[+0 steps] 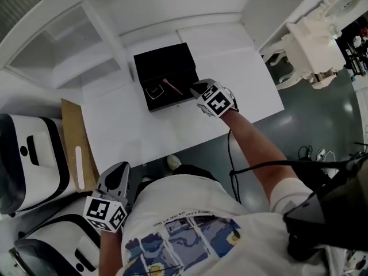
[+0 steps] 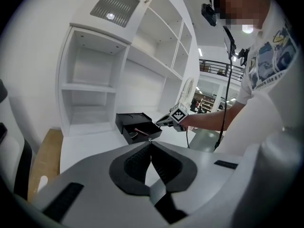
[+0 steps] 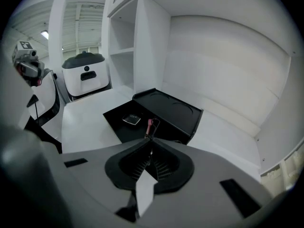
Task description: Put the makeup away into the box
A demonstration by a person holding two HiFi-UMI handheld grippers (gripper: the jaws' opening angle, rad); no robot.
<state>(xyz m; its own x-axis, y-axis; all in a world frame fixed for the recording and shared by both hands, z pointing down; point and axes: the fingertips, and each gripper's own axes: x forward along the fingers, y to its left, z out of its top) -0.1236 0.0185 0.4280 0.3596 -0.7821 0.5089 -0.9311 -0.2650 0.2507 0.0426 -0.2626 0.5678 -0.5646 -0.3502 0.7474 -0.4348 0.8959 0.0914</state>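
Standing at a white table (image 1: 241, 91) with a black box (image 1: 172, 99) on it, opened, the lid (image 1: 164, 62) folded back toward the shelves (image 2: 90, 87). Inside the box, seen from the head view: a thin stick (image 1: 172, 86) with a pink tip, lying slantwise near the middle, and left of it a small flat compact (image 1: 154, 91), apart from the stick. Reaching with the right gripper (image 1: 195, 87) to the right edge of the box, fingers (image 3: 168, 165) pressed together, nothing visibly pinched between. In the right gripper view, looking straight along the closed jaws at the stick; near end of it hidden behind the tips, so cannot tell if touching. From above, seemingly a little gap between tips and stick. Holding the left gripper (image 1: 119, 167) low, beyond the near edge of the table and close to the body, well apart from the box, fingers (image 2: 130, 167) also pressed together, with nothing between. At the left of the table, a brown board (image 1: 72, 137) and white machines (image 1: 29, 154), both off the tabletop.
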